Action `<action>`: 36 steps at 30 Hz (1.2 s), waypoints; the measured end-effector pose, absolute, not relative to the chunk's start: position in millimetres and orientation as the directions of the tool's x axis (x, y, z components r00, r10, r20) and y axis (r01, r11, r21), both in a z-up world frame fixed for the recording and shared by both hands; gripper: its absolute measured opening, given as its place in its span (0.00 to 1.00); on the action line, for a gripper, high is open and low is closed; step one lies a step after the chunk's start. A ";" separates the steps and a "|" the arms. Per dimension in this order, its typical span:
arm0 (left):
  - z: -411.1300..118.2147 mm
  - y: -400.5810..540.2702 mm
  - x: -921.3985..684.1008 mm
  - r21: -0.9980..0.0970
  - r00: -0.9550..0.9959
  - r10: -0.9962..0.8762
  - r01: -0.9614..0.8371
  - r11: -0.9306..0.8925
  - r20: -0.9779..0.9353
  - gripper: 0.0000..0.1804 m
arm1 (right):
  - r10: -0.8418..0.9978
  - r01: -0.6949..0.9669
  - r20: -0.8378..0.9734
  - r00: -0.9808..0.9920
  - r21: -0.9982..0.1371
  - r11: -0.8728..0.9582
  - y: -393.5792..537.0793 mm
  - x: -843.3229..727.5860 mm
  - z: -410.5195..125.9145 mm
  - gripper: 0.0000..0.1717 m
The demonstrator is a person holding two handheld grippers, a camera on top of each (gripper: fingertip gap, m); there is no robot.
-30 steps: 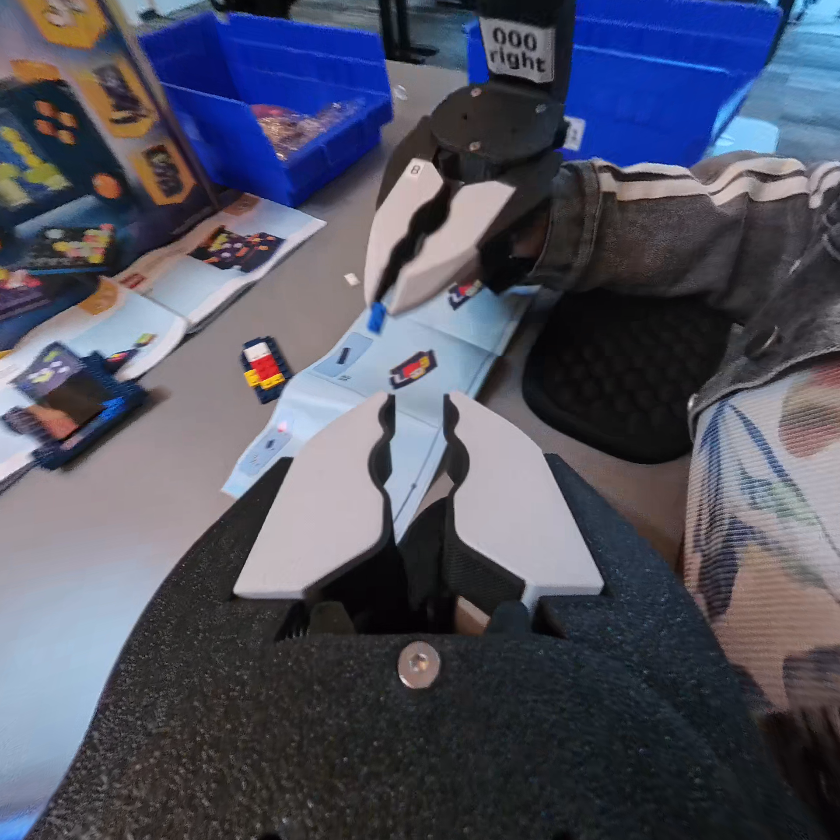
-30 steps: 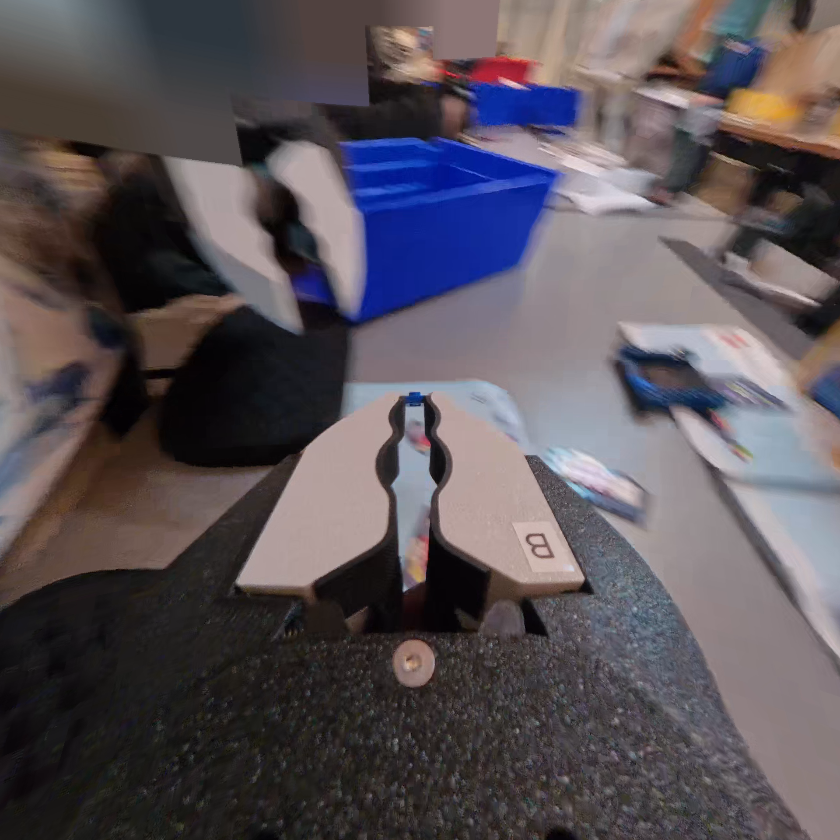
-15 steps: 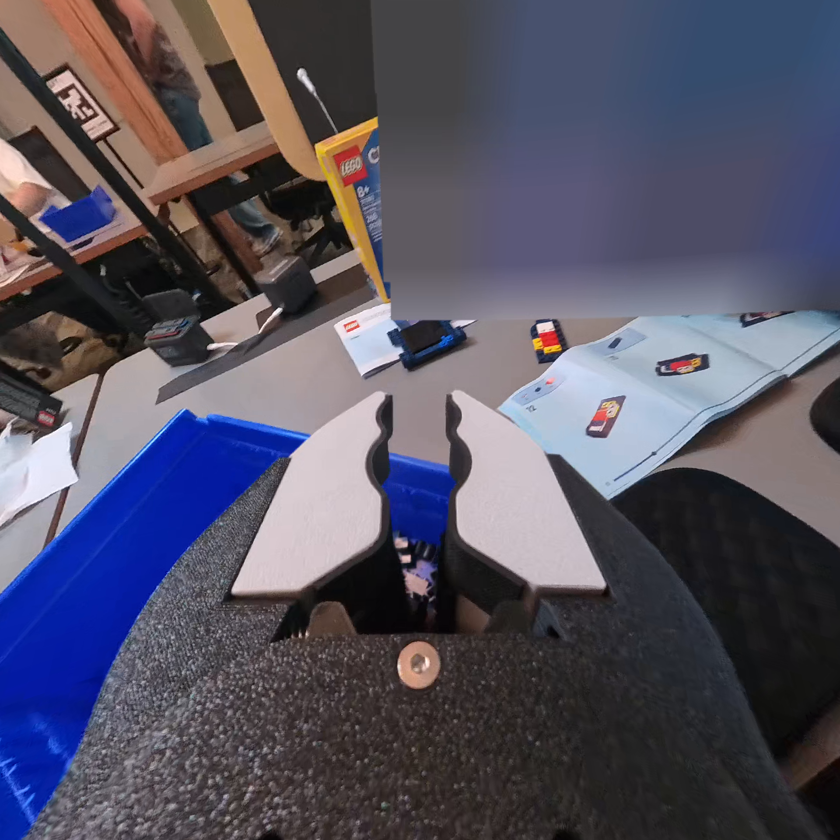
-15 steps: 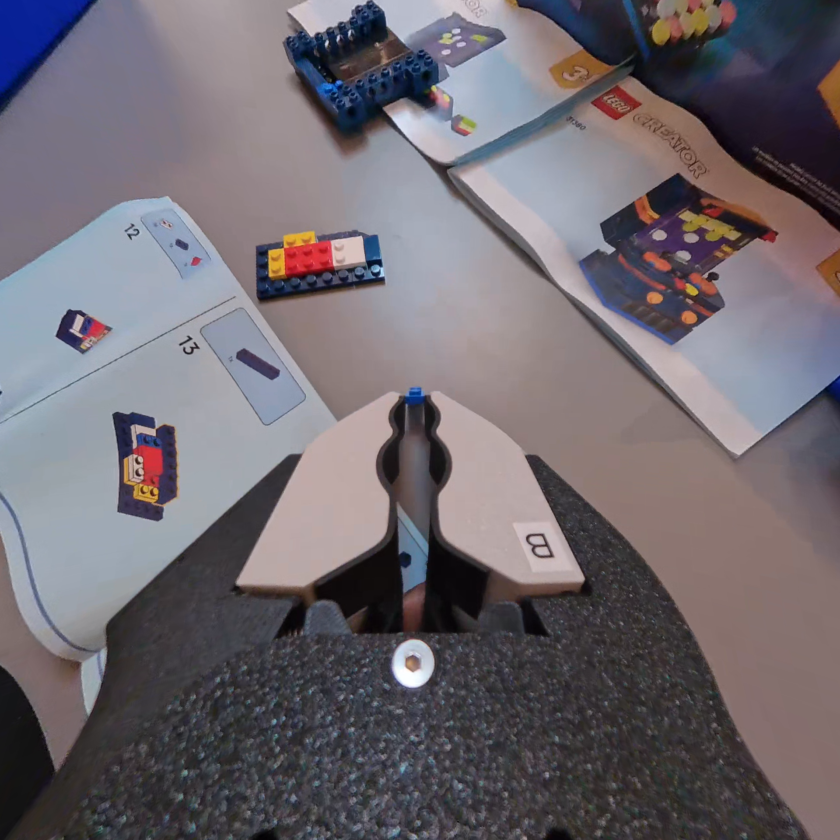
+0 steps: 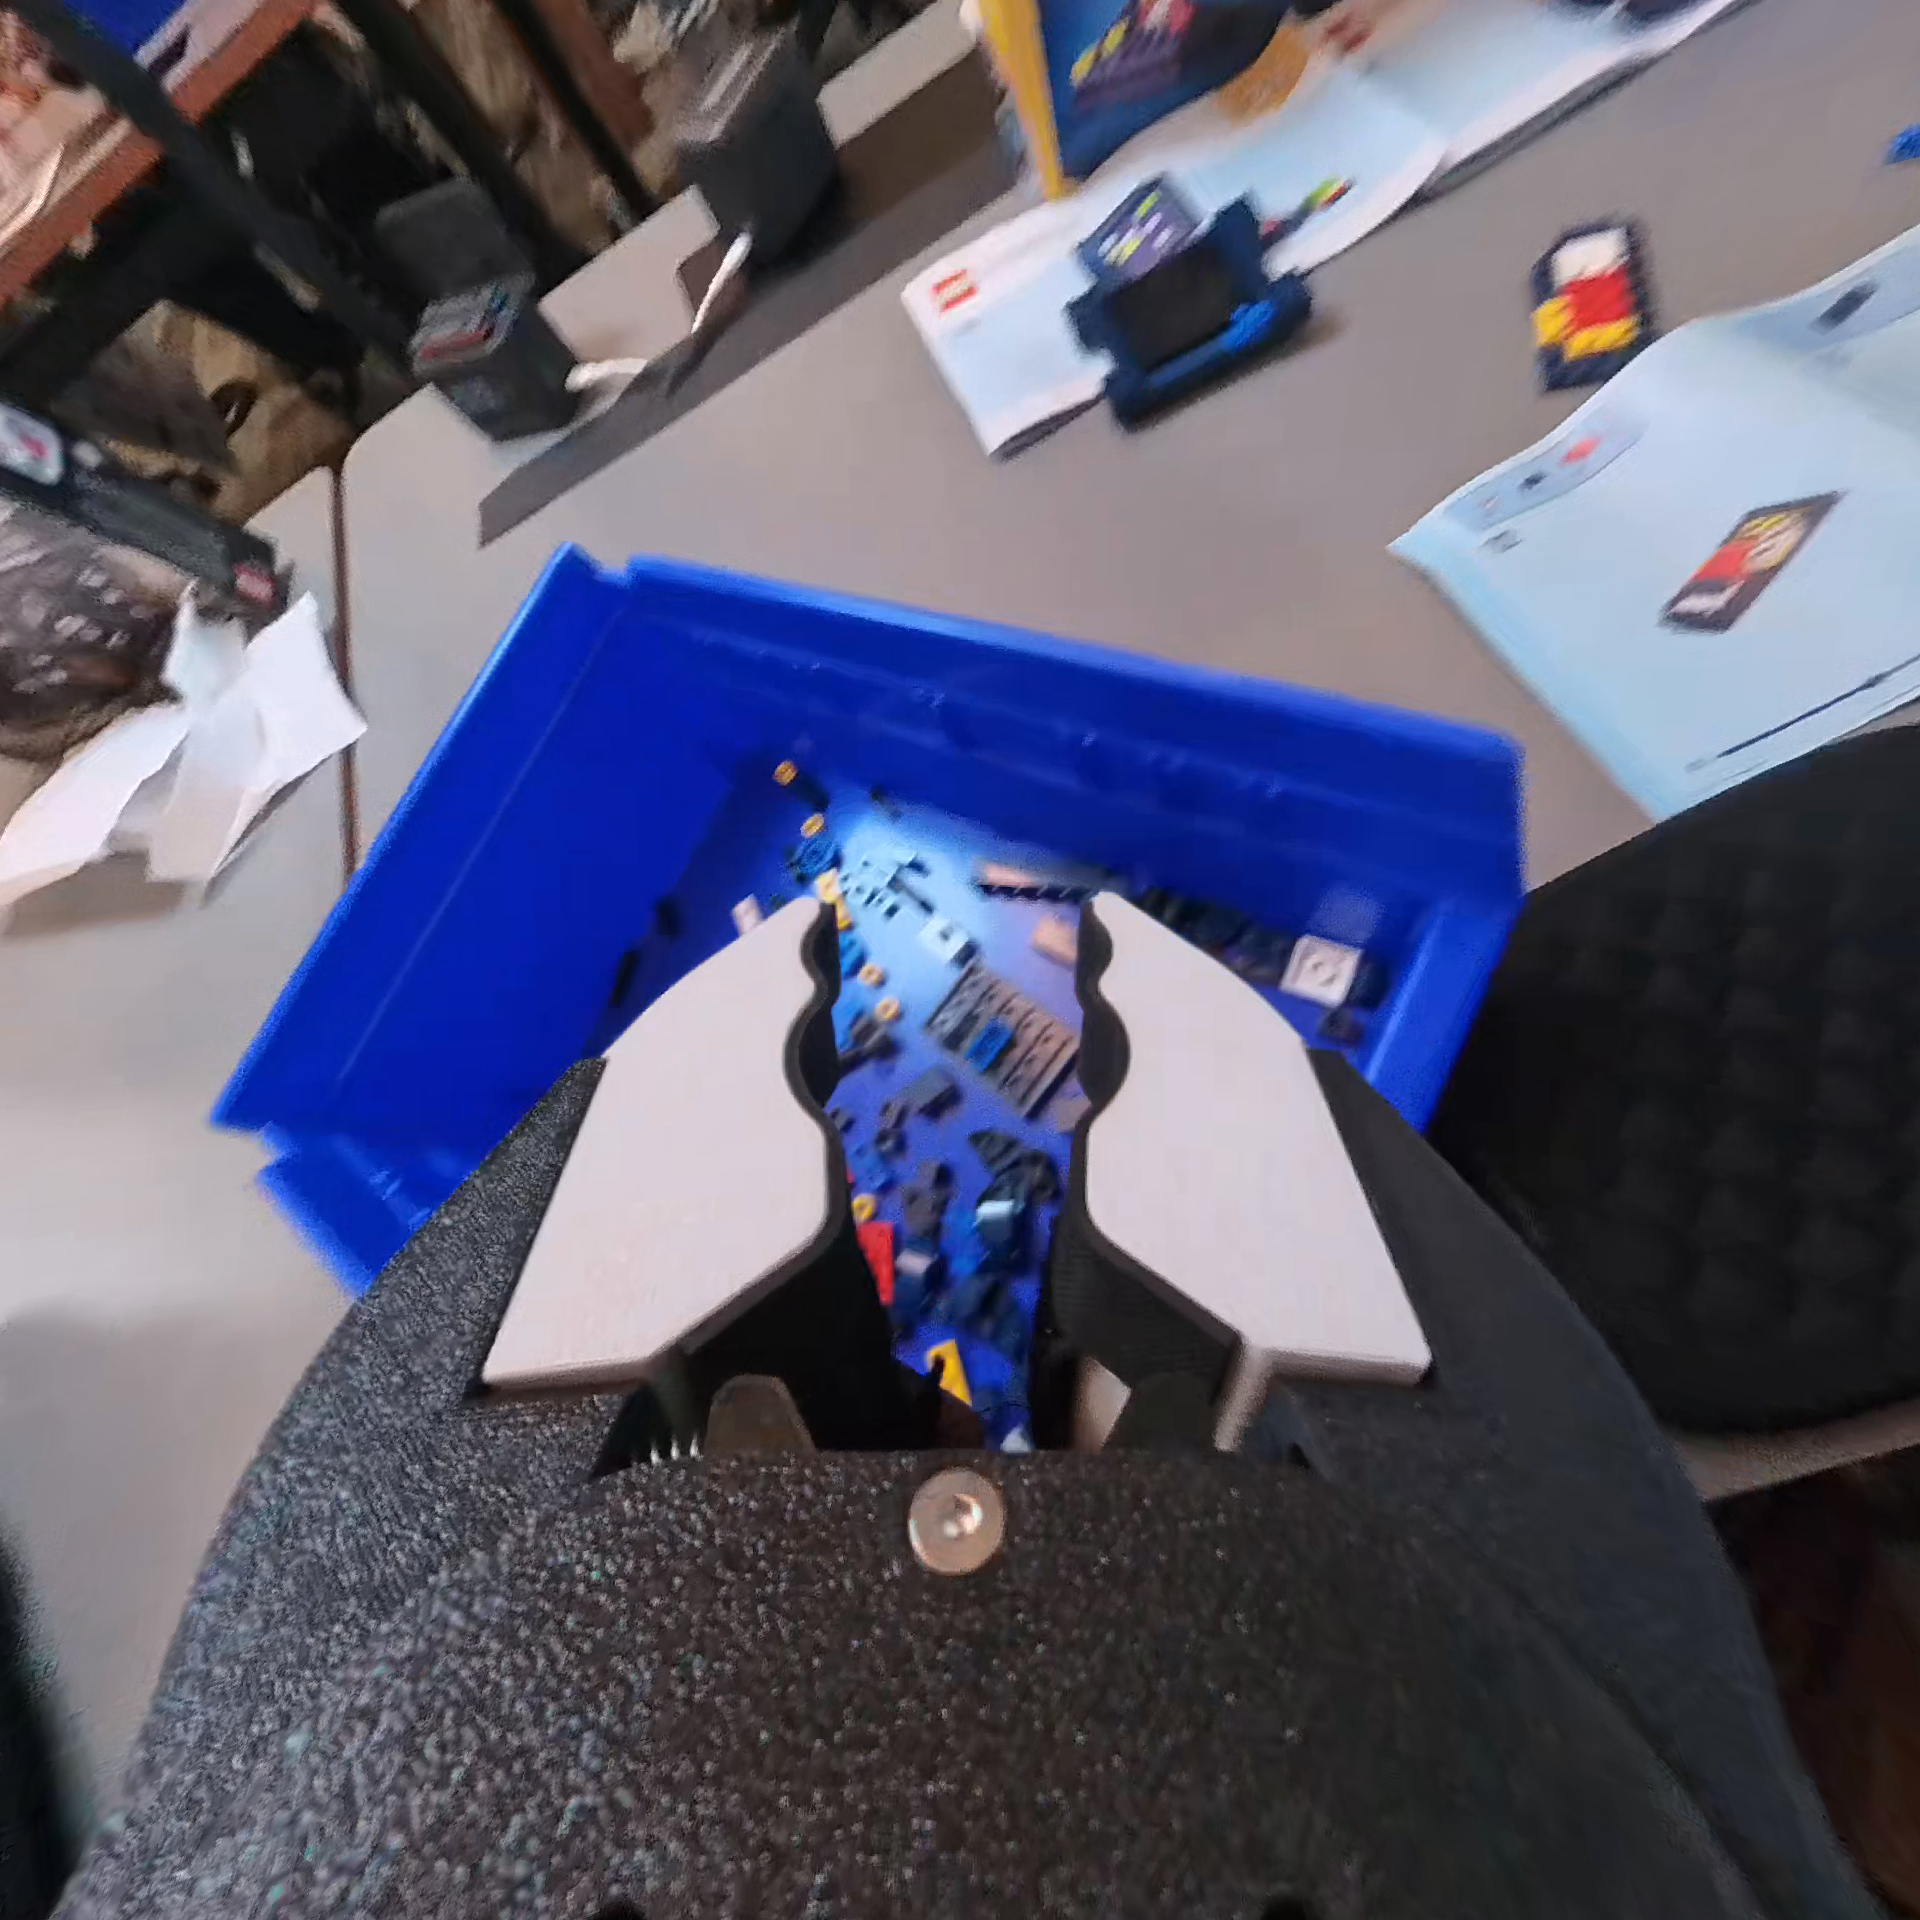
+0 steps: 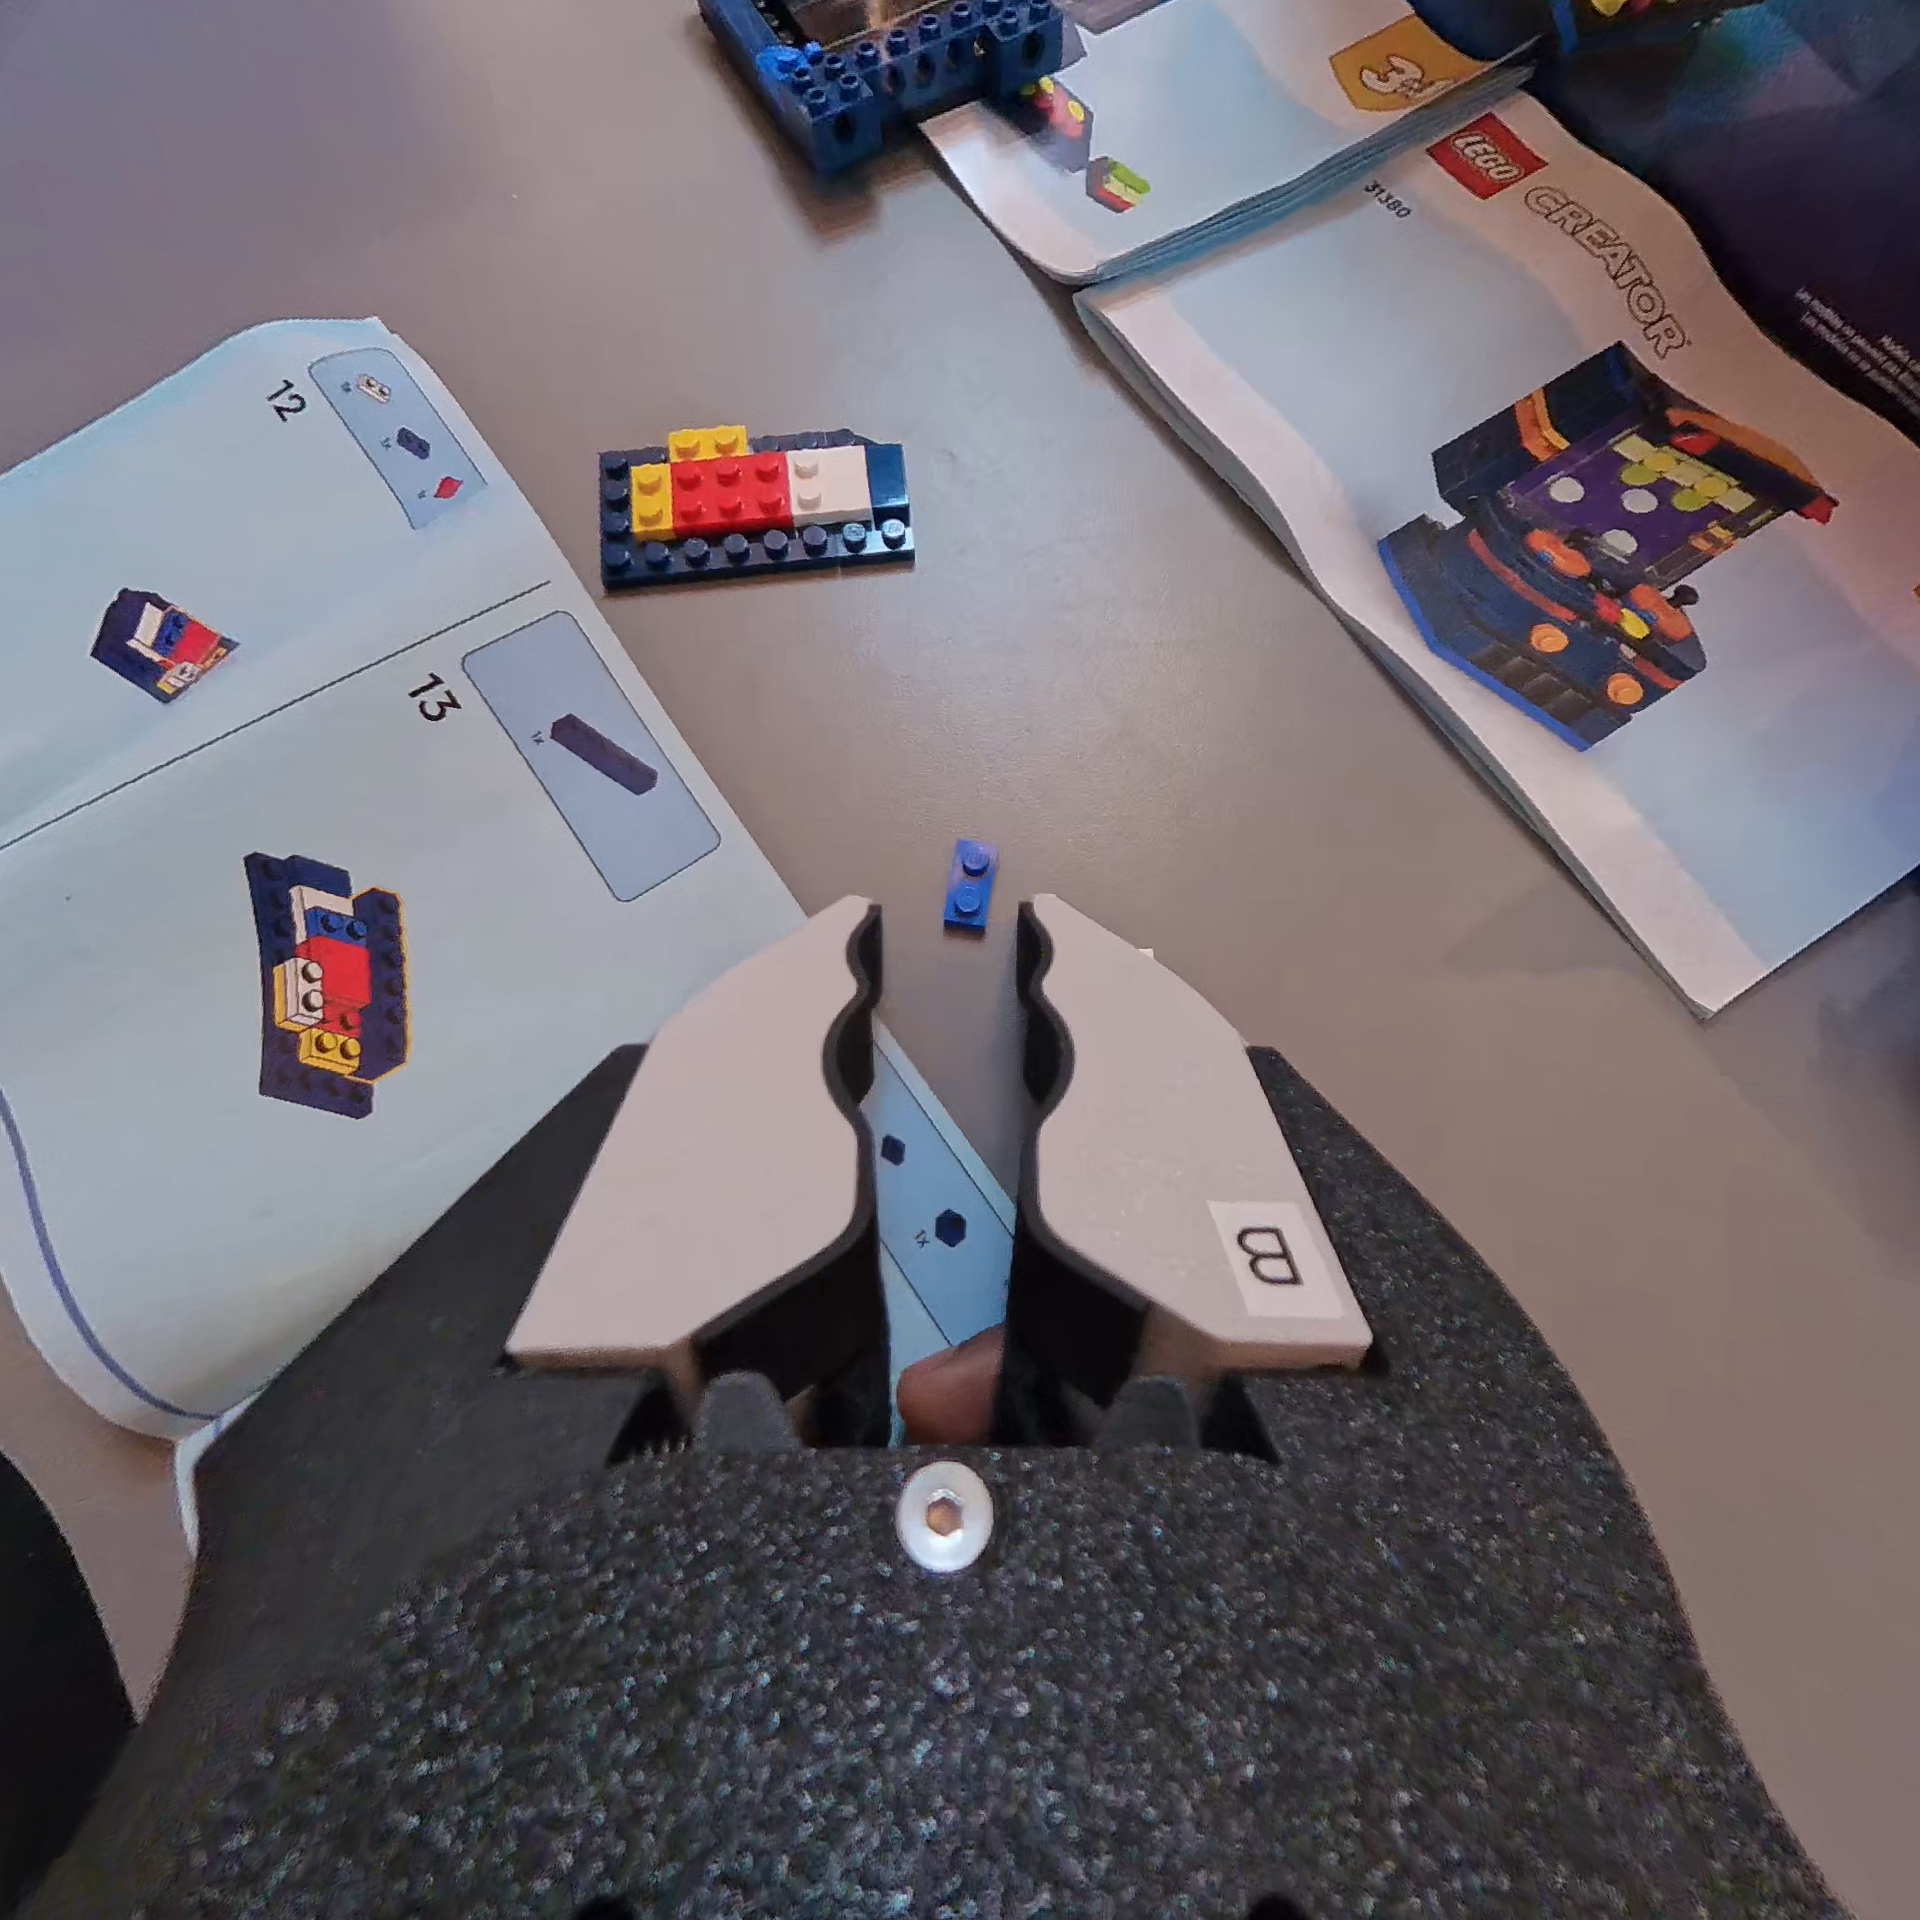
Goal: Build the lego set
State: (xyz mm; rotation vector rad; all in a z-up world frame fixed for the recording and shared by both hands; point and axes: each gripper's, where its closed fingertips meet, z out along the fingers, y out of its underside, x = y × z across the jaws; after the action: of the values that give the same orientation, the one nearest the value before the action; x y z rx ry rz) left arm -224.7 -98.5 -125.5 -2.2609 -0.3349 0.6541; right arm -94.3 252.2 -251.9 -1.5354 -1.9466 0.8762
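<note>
Small blue plate (image 6: 971,886) lies loose before the parted right hand-held gripper (image 6: 948,914), beside a booklet (image 6: 312,831)

The left gripper (image 5: 956,914) fills the lower half of the frame, its two grey fingers (image 5: 707,1143) spread apart with nothing between them, poised above a blue bin (image 5: 499,831) at the centre whose floor is strewn with small loose bricks (image 5: 997,1029) in blue, black, grey and yellow. The bin stands on a grey table (image 5: 935,520), with a black mat (image 5: 1714,1091) just beside it at the right edge. Toward the upper right lie an open pale-blue instruction booklet (image 5: 1714,540), a small brick assembly (image 5: 1590,301) in dark blue, red, yellow and white, and a dark blue brick frame (image 5: 1195,312) resting on another booklet (image 5: 997,343); crumpled white paper (image 5: 208,748) sits at the left edge.
</note>
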 end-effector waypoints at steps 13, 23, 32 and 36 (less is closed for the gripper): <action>-79.9 -162.2 -246.4 -0.757 0.775 0.533 0.110 -0.644 -0.340 0.17 | 0.970 0.455 -0.042 -0.239 -0.887 0.074 249.7 -102.4 -215.9 0.18; -197.1 -174.4 -264.1 -0.071 0.955 -0.213 -0.232 -0.970 -0.207 0.12 | 0.965 0.403 -0.039 -0.261 -0.912 0.072 244.4 -102.3 -205.1 0.17; -236.2 -191.8 -286.9 0.177 0.920 -0.386 -0.369 -0.913 -0.072 0.11 | 0.966 0.399 -0.046 -0.256 -0.915 0.062 246.8 -101.1 -204.9 0.16; -241.1 -189.3 -285.2 0.155 0.917 -0.395 -0.384 -0.910 -0.048 0.12 | 0.965 0.406 -0.048 -0.258 -0.912 0.063 246.2 -101.1 -206.8 0.16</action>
State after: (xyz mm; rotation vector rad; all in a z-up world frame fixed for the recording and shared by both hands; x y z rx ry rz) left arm -285.2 -189.3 -241.1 -3.2158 0.6571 0.1285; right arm -101.1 246.2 -206.8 -1.3732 -1.7329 1.1685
